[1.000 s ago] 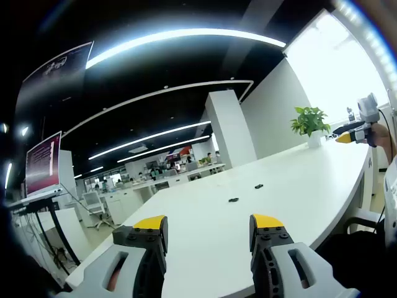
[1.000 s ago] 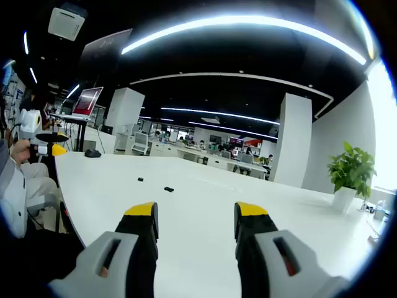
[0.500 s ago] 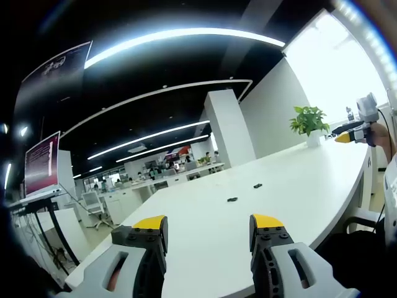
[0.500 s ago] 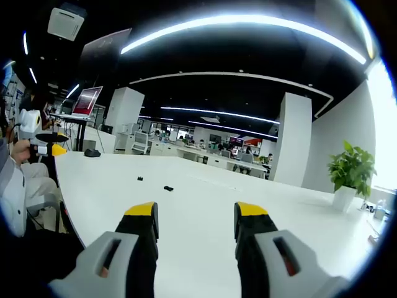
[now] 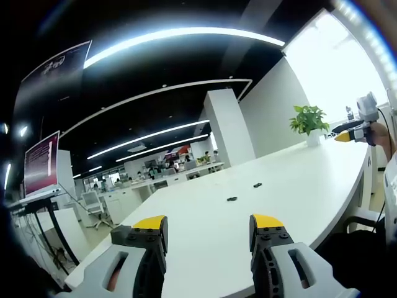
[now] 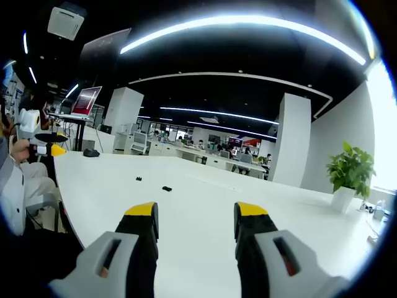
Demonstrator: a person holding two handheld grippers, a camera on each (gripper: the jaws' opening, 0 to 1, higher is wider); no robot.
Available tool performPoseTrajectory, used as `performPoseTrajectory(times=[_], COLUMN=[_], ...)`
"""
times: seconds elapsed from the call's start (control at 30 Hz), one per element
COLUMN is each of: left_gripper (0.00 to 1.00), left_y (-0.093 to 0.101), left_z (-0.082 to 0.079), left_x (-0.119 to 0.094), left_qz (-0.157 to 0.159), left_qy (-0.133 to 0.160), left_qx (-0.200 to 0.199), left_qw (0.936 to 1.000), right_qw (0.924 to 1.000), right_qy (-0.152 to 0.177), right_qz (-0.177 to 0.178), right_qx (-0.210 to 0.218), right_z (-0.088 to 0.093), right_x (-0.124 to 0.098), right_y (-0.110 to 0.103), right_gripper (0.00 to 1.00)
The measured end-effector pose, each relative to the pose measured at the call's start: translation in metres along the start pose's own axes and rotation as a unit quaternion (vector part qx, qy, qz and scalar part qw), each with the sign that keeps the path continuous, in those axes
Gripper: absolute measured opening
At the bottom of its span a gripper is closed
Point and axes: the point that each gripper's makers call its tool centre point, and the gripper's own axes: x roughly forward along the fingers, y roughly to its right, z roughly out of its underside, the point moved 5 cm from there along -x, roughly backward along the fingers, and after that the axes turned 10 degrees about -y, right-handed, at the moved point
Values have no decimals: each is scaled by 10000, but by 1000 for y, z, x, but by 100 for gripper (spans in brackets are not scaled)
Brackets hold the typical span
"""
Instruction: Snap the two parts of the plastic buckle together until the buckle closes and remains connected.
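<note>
Left tongs (image 5: 209, 228): jaws spread, empty, held above the tabletop (image 5: 298, 186).
Right tongs (image 6: 193, 214): likewise agape, gripping nothing.
Buckle parts: two dark pieces (image 5: 232, 199) (image 5: 257, 185) lie apart, mid-tabletop, well ahead.
Change: barely any over the last second; joining not begun.

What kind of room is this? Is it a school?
Probably a big open office, not a school: a long white table, rows of desks with computer screens farther back, long strip lights on the black ceiling, and a potted green plant.
</note>
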Motion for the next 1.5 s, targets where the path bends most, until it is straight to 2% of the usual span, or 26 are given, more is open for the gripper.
performPoseTrajectory(times=[1.5], left_gripper=[53], left_y=[-5], left_z=[6], left_x=[5], left_qz=[-60], left_qy=[-86], left_qx=[-96], left_qw=[9999], right_qw=[9999], right_qy=[-126], right_qz=[-72], right_qx=[60], right_z=[7], right_x=[10], right_y=[4], right_gripper=[48])
